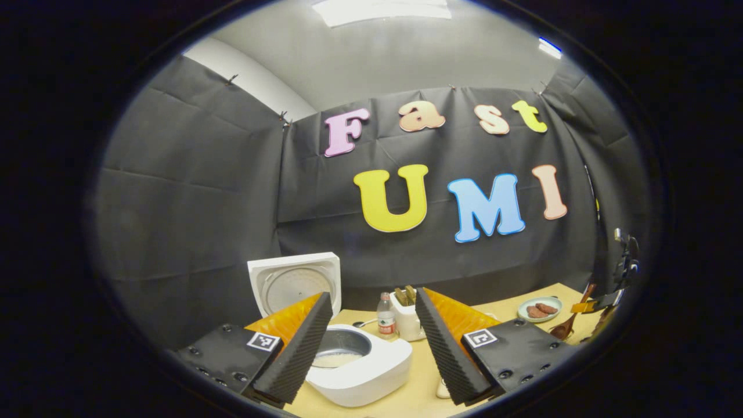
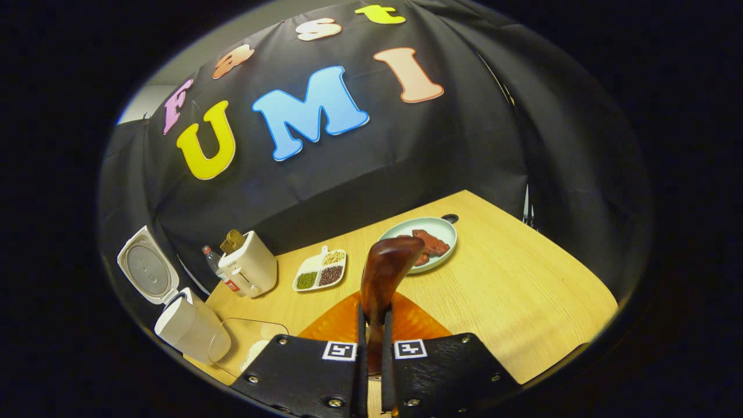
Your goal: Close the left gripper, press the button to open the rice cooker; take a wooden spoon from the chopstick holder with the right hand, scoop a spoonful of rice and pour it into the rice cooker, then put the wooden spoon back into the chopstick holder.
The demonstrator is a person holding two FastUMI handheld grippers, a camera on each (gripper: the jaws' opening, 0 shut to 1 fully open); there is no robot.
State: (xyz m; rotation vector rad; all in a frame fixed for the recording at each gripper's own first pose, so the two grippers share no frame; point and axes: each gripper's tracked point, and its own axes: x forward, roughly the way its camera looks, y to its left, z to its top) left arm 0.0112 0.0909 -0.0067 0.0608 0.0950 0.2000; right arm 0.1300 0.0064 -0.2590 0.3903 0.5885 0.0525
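Fingers of our right gripper (image 2: 371, 325) are clamping the wooden spoon (image 2: 385, 273) right of the open rice cooker (image 1: 354, 363), while our left gripper (image 1: 371, 342) is hanging spread above it.

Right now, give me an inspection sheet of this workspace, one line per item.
Surface: light wooden table.
Job's things: rice cooker with lid up and rice in the pot; wooden spoon clamped in the right gripper; chopstick holder beside the cooker; glass dish of rice in front of the cooker.
Clutter: water bottle; divided tray of beans; plate of reddish-brown pieces.
Grippers: left gripper open above the cooker; right shut on the spoon handle.
Cables: nothing seen.
Surroundings: black cloth walls, ceiling light.
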